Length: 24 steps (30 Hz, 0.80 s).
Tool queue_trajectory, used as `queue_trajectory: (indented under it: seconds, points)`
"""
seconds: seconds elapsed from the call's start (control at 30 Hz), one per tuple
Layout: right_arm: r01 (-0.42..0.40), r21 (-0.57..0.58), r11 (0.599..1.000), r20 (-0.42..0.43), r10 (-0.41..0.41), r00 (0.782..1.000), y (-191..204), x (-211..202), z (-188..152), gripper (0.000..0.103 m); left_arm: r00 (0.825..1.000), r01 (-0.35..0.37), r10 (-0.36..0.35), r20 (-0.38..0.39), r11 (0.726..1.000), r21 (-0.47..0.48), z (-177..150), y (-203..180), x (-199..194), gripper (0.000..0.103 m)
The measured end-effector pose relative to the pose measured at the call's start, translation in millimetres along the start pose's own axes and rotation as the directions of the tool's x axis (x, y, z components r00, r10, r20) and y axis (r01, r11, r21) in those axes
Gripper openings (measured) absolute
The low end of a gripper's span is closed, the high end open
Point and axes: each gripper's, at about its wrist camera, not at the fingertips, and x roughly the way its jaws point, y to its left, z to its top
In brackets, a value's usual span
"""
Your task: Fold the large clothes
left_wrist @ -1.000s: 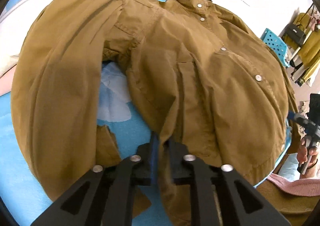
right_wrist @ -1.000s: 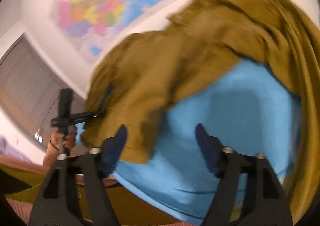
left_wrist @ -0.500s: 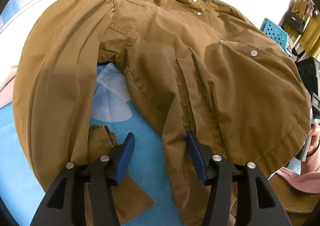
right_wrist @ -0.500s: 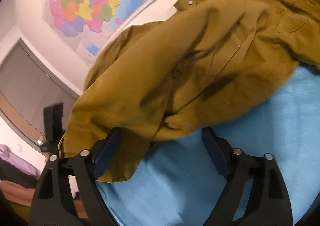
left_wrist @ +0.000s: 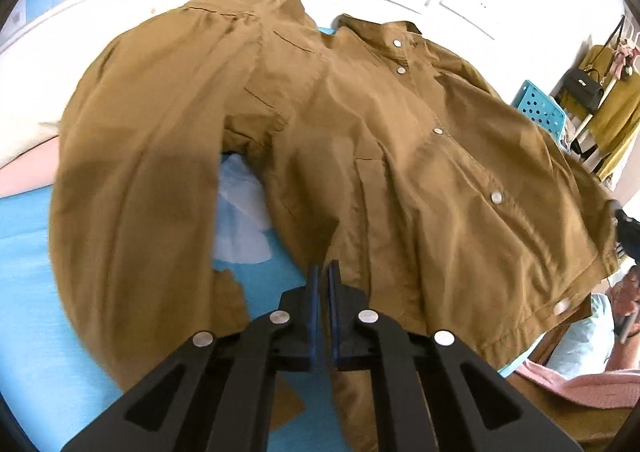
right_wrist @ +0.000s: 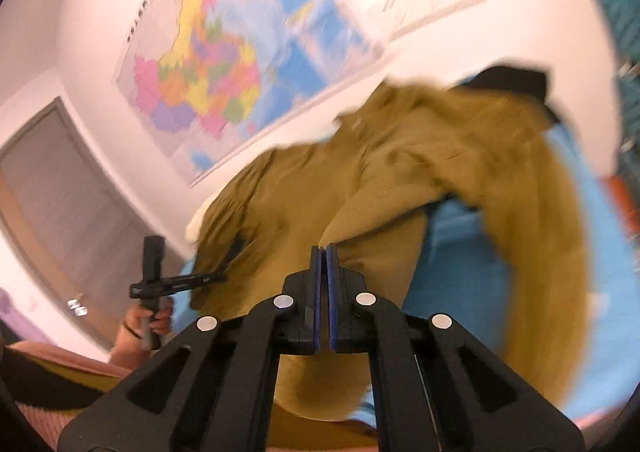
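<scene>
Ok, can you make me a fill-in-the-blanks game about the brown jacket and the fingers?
1. The jacket lies on a sheet coloured ____.
2. The jacket's round snaps are coloured ____.
3. The right gripper has just closed on the ____.
4. On the wall hangs a colourful ____.

Missing words: blue; silver; jacket; map

Shirt (left_wrist: 360, 156): brown woven cloth, matt, creased, with shiny metal snaps; lies ahead of the fingers.
Sheet (left_wrist: 28, 252): blue cloth, matt, smooth; beneath the fingers.
Left gripper (left_wrist: 324, 272): matt black plastic arms, blue pads, bright metal rivets.
Map (right_wrist: 224, 64): glossy paper.
</scene>
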Motion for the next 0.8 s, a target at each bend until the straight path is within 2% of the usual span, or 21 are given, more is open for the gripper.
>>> queue_trajectory:
  seconds: [0.03, 0.1, 0.13, 0.17, 0.2, 0.23, 0.27, 0.3, 0.37, 0.4, 0.43, 0.47, 0.53, 0.57, 0.6, 0.63, 0.7, 0.77, 0.8]
  points:
    - [0.050, 0.013, 0.999, -0.061, -0.049, 0.997, -11.0, 2.0, -7.2, 0.003, 1.000, -0.013, 0.013, -0.008, 1.000, 0.000, -0.7, 1.5, 2.1, 0.004]
    - [0.162, -0.004, 0.987, -0.156, -0.160, 0.975, -25.3, 15.5, -21.2, 0.008, 0.999, -0.028, 0.028, -0.033, 1.000, 0.009, -5.2, 3.2, 8.6, 0.008]
    - [0.210, -0.020, 0.978, -0.175, -0.210, 0.962, -30.1, 19.6, -25.1, 0.017, 0.999, -0.032, 0.032, -0.041, 0.999, 0.011, -6.1, 3.3, 10.7, 0.021]
    - [0.269, -0.050, 0.962, -0.177, -0.274, 0.945, -34.1, 22.7, -30.1, 0.028, 0.998, -0.036, 0.036, -0.050, 0.999, 0.009, -6.5, 2.9, 12.3, 0.032]
    - [0.289, -0.063, 0.955, -0.158, -0.296, 0.942, -36.4, 20.5, -33.3, 0.059, 0.998, -0.047, 0.047, -0.051, 0.999, 0.015, -8.0, 1.1, 13.1, 0.042]
    - [0.280, -0.064, 0.958, -0.145, -0.287, 0.947, -35.7, 20.0, -34.1, 0.075, 0.998, -0.048, 0.049, -0.050, 0.998, 0.029, -9.5, -1.4, 13.2, 0.049]
    - [0.236, -0.058, 0.970, -0.136, -0.242, 0.961, -35.2, 21.4, -33.2, 0.077, 0.997, -0.040, 0.042, -0.057, 0.999, 0.034, -10.2, -2.8, 13.4, 0.055]
    - [0.224, -0.061, 0.973, -0.134, -0.230, 0.964, -36.0, 24.5, -32.7, 0.077, 0.998, -0.020, 0.022, -0.067, 0.999, 0.036, -10.5, -3.3, 13.8, 0.066]
    - [0.272, -0.098, 0.957, -0.155, -0.284, 0.946, -38.3, 37.6, -34.5, 0.075, 0.998, -0.015, 0.019, -0.067, 0.998, 0.056, -11.7, -8.0, 13.8, 0.071]
    - [0.261, -0.094, 0.961, -0.181, -0.274, 0.945, -39.7, 46.6, -37.3, 0.061, 0.997, -0.021, 0.025, -0.068, 0.997, 0.068, -12.3, -10.4, 15.2, 0.073]
    - [0.236, -0.075, 0.969, -0.200, -0.246, 0.948, -37.7, 55.6, -37.6, 0.038, 0.997, -0.032, 0.037, -0.065, 0.996, 0.079, -12.7, -12.9, 16.5, 0.072]
    - [0.186, -0.043, 0.981, -0.216, -0.191, 0.957, -40.2, 60.0, -38.3, 0.030, 0.997, -0.047, 0.053, -0.052, 0.994, 0.097, -15.0, -16.7, 16.9, 0.070]
    - [0.135, -0.018, 0.991, -0.189, -0.136, 0.972, -38.2, 57.0, -37.7, 0.015, 0.998, -0.032, 0.037, -0.044, 0.995, 0.099, -18.6, -21.8, 15.6, 0.037]
    - [0.076, 0.022, 0.997, -0.163, -0.071, 0.984, -40.4, 49.0, -35.0, 0.012, 0.998, 0.033, -0.028, -0.061, 0.997, 0.074, -19.4, -23.4, 12.6, 0.000]
    - [0.016, 0.057, 0.998, -0.124, -0.009, 0.992, -42.1, 37.5, -31.5, 0.010, 0.999, 0.023, -0.020, -0.045, 0.998, 0.066, -18.9, -26.8, 6.6, 0.002]
    - [-0.012, 0.067, 0.998, -0.087, 0.018, 0.996, -41.4, 26.1, -28.5, 0.009, 1.000, -0.005, 0.007, -0.019, 0.997, 0.077, -19.0, -31.3, -1.2, 0.002]
    - [-0.044, 0.070, 0.997, -0.051, 0.048, 0.998, -43.4, 8.7, -27.3, 0.008, 0.997, 0.024, -0.029, 0.072, 0.997, 0.071, -16.9, -34.3, -35.7, 0.002]
    - [0.016, 0.070, 0.997, -0.080, -0.010, 0.997, -49.7, 6.0, -27.9, 0.008, 0.990, 0.062, -0.068, 0.124, 0.996, 0.058, -17.5, -31.9, -60.5, 0.002]
    - [0.081, 0.066, 0.994, -0.132, -0.072, 0.989, -55.7, 11.6, -32.7, 0.016, 0.989, 0.053, -0.061, 0.132, 0.996, 0.067, -18.7, -31.3, -66.5, 0.002]
